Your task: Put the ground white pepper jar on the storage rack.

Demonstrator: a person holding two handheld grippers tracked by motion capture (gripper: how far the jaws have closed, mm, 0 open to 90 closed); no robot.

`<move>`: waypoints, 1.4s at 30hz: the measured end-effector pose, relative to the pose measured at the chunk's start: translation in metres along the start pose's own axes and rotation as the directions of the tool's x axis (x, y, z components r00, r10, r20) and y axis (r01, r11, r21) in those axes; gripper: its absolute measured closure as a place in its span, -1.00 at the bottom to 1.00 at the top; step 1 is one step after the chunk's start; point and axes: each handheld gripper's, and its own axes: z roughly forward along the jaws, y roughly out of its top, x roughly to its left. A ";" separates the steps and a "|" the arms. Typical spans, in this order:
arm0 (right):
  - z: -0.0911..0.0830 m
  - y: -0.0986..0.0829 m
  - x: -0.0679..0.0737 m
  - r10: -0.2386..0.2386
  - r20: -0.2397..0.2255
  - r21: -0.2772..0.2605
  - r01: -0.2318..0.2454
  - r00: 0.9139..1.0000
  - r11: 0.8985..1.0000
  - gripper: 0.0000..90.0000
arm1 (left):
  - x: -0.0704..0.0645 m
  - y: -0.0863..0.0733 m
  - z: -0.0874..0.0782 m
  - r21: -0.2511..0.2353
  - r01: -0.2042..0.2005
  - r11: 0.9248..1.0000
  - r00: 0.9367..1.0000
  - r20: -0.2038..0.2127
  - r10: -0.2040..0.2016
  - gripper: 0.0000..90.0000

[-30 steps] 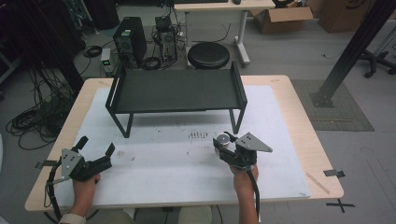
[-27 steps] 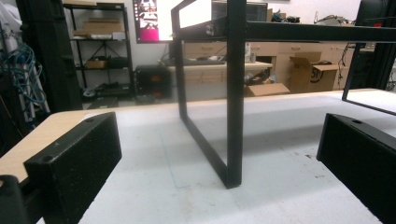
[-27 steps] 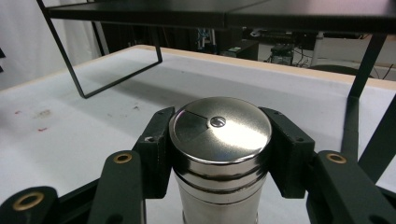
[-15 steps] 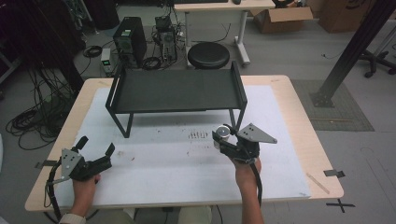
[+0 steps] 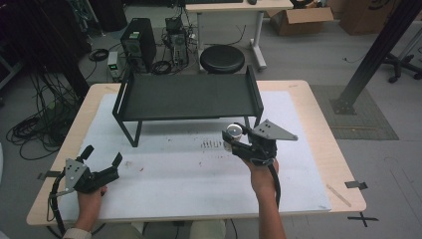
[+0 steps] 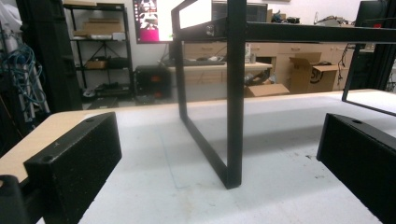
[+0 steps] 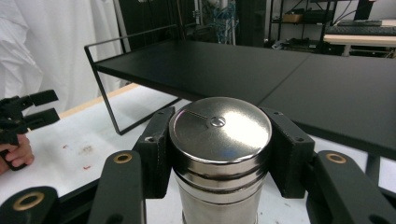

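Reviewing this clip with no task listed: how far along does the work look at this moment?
Done: the right tongs are shut on a steel canister, held upright near the black shelf rack. In hand: the canister is level with the rack's deck, seemingly about to go on it. Left: the rack's deck is bare, so nothing is placed yet. The left tongs sit open over the white mat, holding nothing.

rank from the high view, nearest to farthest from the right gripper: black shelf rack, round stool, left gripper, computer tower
From the right gripper:
1. Black shelf rack, just behind it.
2. Round stool, on the floor beyond the table.
3. Left gripper and computer tower, both leftward: too close to call.
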 end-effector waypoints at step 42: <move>0.056 0.087 0.004 -0.059 -0.084 0.009 0.060 0.995 0.998 0.08 | 0.000 0.000 0.000 0.002 0.001 1.000 1.000 0.001 -0.001 -0.99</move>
